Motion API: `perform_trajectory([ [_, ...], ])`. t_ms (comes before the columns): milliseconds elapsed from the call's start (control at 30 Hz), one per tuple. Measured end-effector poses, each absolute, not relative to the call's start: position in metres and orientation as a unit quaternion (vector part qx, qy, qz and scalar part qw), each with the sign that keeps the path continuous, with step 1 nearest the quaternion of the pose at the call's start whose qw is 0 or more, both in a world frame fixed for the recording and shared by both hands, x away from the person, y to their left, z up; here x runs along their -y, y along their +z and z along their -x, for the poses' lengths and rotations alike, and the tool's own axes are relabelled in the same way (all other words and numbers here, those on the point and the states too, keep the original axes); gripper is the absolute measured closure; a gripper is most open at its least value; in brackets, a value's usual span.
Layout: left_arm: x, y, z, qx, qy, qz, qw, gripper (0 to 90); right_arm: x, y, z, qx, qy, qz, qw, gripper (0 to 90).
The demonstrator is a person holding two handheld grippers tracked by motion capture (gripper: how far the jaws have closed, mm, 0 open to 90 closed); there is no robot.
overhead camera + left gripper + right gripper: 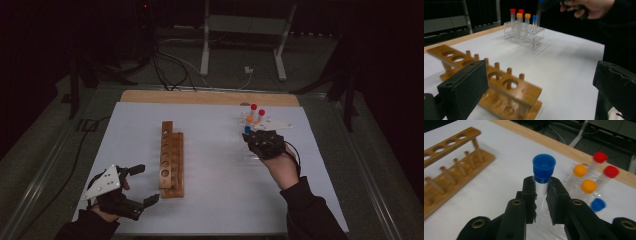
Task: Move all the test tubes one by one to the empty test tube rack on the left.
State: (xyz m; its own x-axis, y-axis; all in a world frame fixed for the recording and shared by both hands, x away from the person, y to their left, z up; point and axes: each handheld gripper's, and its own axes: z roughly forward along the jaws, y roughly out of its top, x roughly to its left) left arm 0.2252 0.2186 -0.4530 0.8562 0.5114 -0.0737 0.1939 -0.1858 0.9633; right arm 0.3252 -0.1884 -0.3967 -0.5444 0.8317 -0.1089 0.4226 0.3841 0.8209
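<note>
Where right gripper (541, 195) clamps: blue-capped tube (543, 173) btwn jaws.

Room dim, surroundings black; white table (215, 200) lit from above, soft shadows; wooden rack (499, 85) blurred up close.

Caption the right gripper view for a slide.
Right tool clamps a blue-capped tube beside the clear rack's remaining tubes; wooden rack waits.

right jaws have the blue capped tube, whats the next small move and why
Probably carry it left toward the wooden rack. The right gripper is shut on the blue-capped tube, which looks lifted above the clear rack, and the wooden rack's holes are empty.
</note>
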Motion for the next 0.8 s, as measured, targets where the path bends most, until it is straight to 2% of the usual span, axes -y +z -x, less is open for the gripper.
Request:
perform_trajectory([
  [300, -0.199, -0.432, -0.24, -0.205, 0.116, -0.775, 0.587, 0.6, 0.176, -0.405, -0.311, -0.812, 0.392, -0.364, 0.233, 77.1],
  [800, -0.158, -0.42, -0.266, -0.172, 0.083, -0.788, 0.586, 3.0, 0.158, -0.42, -0.285, -0.832, 0.405, -0.326, 0.191, 77.1],
])
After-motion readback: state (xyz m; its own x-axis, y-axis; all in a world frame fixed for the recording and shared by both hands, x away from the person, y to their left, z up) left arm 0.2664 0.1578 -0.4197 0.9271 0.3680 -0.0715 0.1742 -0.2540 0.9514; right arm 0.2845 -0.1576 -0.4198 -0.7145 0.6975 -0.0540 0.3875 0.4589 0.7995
